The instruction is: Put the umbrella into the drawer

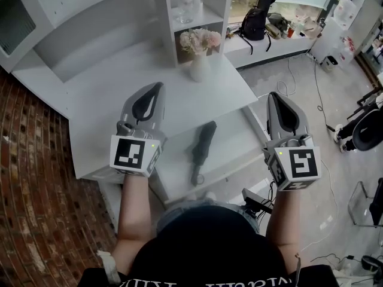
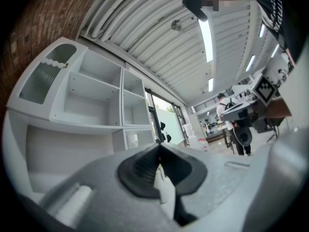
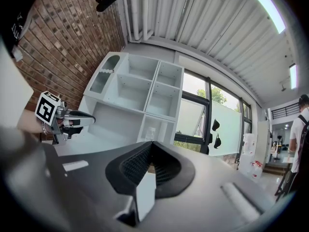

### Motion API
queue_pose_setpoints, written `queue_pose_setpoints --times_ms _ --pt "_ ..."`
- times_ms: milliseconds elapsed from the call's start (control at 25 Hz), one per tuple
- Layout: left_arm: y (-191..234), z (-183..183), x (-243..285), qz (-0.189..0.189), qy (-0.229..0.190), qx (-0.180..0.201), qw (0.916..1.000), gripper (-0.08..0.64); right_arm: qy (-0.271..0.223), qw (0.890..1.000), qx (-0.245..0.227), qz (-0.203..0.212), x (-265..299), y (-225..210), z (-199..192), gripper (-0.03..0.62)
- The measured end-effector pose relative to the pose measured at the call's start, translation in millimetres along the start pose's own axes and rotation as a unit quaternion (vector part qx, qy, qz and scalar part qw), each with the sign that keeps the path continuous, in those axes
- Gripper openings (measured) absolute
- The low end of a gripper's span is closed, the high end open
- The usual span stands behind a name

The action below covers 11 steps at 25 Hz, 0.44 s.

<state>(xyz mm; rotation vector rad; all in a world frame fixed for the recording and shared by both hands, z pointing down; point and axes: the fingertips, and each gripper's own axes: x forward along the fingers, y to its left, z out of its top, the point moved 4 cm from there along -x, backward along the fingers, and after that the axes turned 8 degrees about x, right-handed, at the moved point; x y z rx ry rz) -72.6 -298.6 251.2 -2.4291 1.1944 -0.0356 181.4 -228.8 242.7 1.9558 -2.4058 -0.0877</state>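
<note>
A folded black umbrella lies lengthwise in the pulled-out white drawer below the desk top, handle end toward me. Both grippers hang in the air above it, one on each side, and neither touches it. My left gripper is shut with nothing between its jaws; its tips meet in the left gripper view. My right gripper is also shut and empty, tips together in the right gripper view. Neither gripper view shows the umbrella.
A white vase of pink flowers stands on the white desk, under a white shelf unit. A brick floor lies to the left. Cables and a black chair are on the right.
</note>
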Motion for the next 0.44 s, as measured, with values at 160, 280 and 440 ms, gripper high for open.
queue_pose_setpoints --times_ms 160,280,440 --pt "-0.7 0.9 -1.0 -0.003 -0.002 0.000 1.0000 -0.005 0.002 1.000 0.002 0.000 -2.2 1.8 -2.0 0.005" --pt "-0.8 2.3 -1.9 -0.004 -0.005 0.000 1.0000 -0.005 0.001 1.000 0.001 0.000 -3.7 2.9 -1.6 0.005" --pt "-0.5 4.7 -3.4 -0.005 -0.007 0.001 1.0000 -0.005 -0.001 1.000 -0.002 -0.001 -5.3 3.4 0.5 0.005"
